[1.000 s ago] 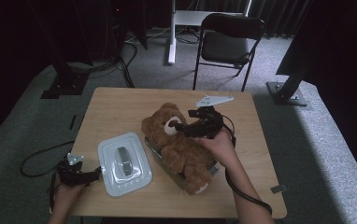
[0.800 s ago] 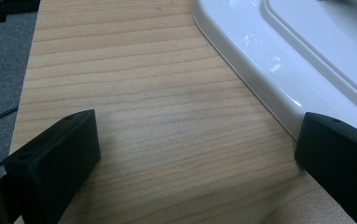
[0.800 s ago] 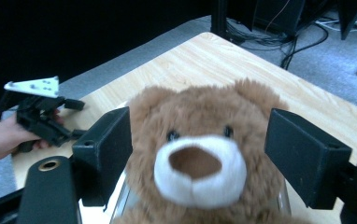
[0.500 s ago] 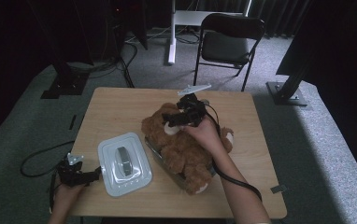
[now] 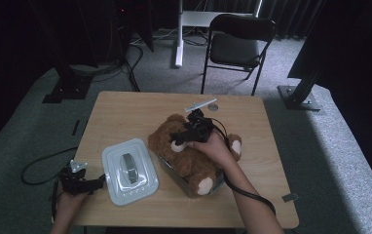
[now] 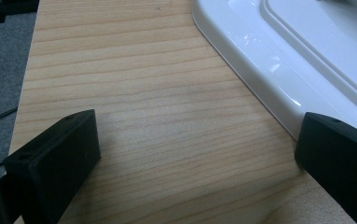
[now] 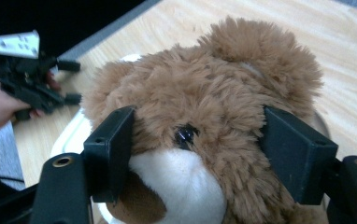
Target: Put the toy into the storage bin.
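A brown teddy bear [image 5: 189, 156] lies on its back in a shallow container [image 5: 167, 168] at mid-table. My right gripper [image 5: 176, 138] straddles the bear's head [image 7: 204, 107]. Its jaws have just been closing, and both pads [image 7: 113, 149] now touch the fur beside the eye. A white lid [image 5: 128, 170] with a grey handle lies flat on the table, left of the bear. My left gripper [image 5: 99, 183] rests at the lid's near left edge [image 6: 279, 60], jaws wide apart over bare wood with nothing between them. The left gripper [image 7: 71, 81] also appears far off in the right gripper view.
The wooden table [image 5: 125, 117] has bare surface behind and to the right of the bear. A folding chair [image 5: 237, 44] stands behind the table's far edge. Grey carpet and dark stands surround it. A cable trails off the left front corner.
My right hand has moved left and down from above the bear's body onto its head. The left hand and the lid have stayed put.
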The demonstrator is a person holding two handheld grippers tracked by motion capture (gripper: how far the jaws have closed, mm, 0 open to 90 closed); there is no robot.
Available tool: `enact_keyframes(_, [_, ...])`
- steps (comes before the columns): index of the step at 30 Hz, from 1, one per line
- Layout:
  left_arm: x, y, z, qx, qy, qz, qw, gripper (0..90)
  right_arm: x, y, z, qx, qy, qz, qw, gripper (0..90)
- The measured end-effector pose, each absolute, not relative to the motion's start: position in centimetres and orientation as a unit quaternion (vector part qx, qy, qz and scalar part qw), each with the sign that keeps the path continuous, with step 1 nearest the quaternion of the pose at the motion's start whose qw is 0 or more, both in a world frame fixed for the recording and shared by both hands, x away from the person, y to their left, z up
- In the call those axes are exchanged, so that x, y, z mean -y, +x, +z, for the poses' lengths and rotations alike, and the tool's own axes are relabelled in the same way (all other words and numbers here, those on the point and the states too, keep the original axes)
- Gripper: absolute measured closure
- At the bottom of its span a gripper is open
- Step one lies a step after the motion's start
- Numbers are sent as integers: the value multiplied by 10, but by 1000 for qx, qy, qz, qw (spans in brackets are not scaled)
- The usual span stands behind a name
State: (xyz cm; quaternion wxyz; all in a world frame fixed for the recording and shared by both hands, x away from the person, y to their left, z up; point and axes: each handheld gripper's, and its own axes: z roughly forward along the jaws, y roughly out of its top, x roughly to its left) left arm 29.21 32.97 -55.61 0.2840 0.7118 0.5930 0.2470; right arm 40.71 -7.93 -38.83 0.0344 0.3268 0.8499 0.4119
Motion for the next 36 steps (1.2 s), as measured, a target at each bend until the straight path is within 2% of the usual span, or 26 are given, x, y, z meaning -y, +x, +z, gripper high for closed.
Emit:
enact_keyframes(10, [-330, 292, -556, -593, 712, 247, 284, 7, 73, 403, -403, -860, 325, 392, 33, 323])
enact_keyframes(17, [-330, 292, -556, -593, 711, 247, 284, 7, 53, 404, -420, -887, 316, 334, 49, 327])
enact_keyframes(36, [-330, 292, -556, -593, 711, 247, 285, 7, 36, 424, -448, -907, 328, 263, 4, 358])
